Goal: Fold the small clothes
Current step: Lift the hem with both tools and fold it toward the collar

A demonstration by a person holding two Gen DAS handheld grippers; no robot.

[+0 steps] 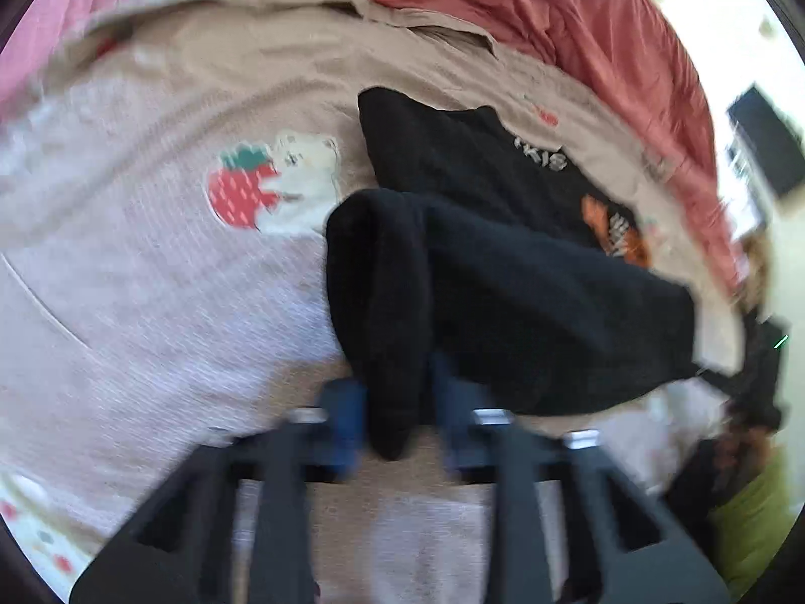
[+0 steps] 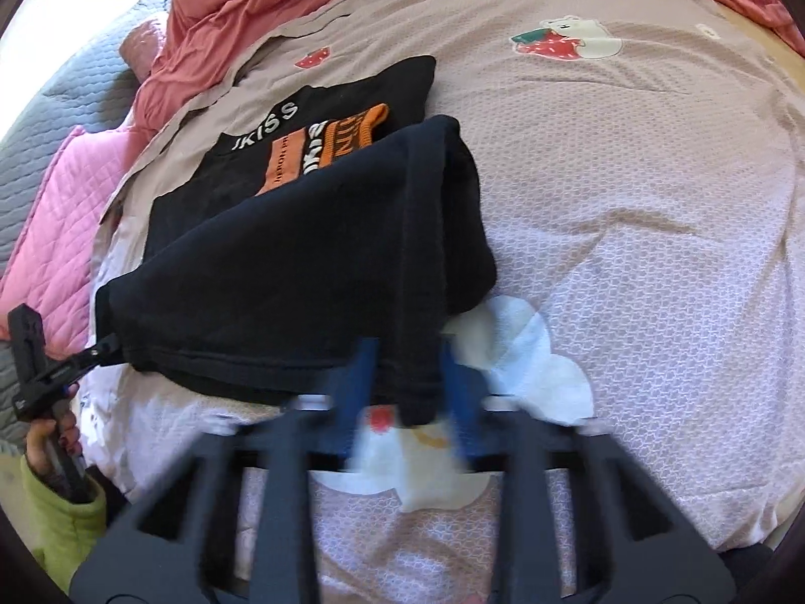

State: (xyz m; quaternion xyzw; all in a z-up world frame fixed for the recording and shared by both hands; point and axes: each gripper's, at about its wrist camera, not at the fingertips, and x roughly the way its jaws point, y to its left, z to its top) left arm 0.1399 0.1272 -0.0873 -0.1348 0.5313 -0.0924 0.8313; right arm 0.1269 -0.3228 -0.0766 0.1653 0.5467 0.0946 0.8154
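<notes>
A black garment [image 1: 528, 302] with an orange and white print [image 2: 322, 151] lies on the bed, its near half lifted and folded over toward the far half. My left gripper [image 1: 397, 397] is shut on one near corner of the black garment. My right gripper [image 2: 410, 377] is shut on the other near corner [image 2: 417, 352]. The garment's lifted edge stretches between the two grippers. The left gripper also shows at the left edge of the right wrist view [image 2: 108, 345], pinching the cloth. The right gripper shows at the right edge of the left wrist view [image 1: 714, 372].
The beige bedsheet [image 2: 629, 201] has a strawberry and bear patch [image 1: 271, 186] and covers the bed. A rumpled red blanket [image 1: 578, 15] lies along the far edge. A pink quilt [image 2: 60, 211] and a grey quilt [image 2: 60, 90] lie at the left.
</notes>
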